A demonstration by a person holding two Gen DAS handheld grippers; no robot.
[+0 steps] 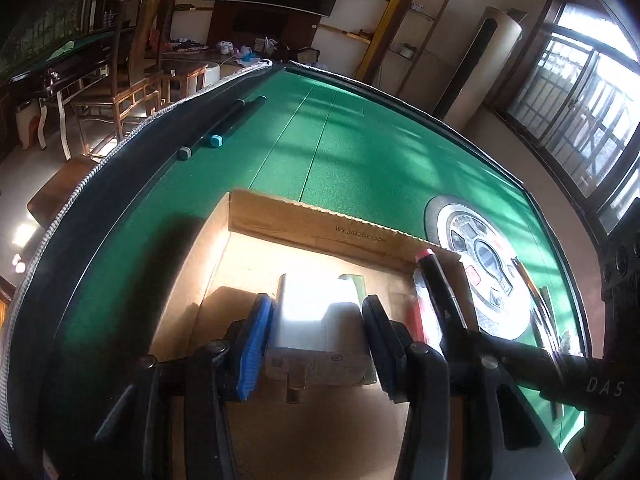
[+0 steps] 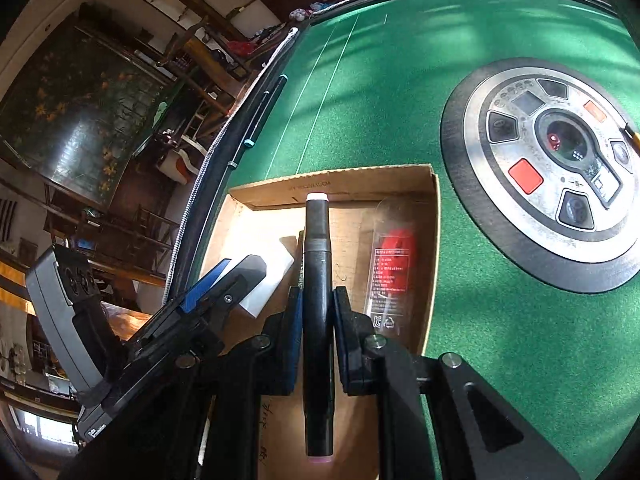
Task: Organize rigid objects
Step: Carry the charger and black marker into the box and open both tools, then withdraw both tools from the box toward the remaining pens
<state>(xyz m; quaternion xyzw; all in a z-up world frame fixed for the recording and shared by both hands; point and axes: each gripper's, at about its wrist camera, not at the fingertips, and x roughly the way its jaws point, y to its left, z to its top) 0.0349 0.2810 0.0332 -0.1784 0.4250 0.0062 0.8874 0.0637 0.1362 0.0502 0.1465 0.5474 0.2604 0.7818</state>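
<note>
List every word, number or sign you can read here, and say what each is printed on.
"WY 30X20X10CM", roughly, faint: box wall.
"DAS", cut off by the frame edge: right tongs' black arm.
KC mark and recycling triangle: clear packet in the box.
Packet's red label: lines too small to read.
Round panel on the green table: characters around its ring too blurred.
Handwriting on the box floor: illegible.

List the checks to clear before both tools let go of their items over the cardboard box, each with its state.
1. Left tool grips the white block: ok.
2. Right tool clamps the black marker: ok.
3. Both items over the cardboard box: ok.
4. Bare box floor under the block: ok.
5. Marker clear of the red packaged item: ok.
6. Two pens at the table edge collected: not ok.
</note>
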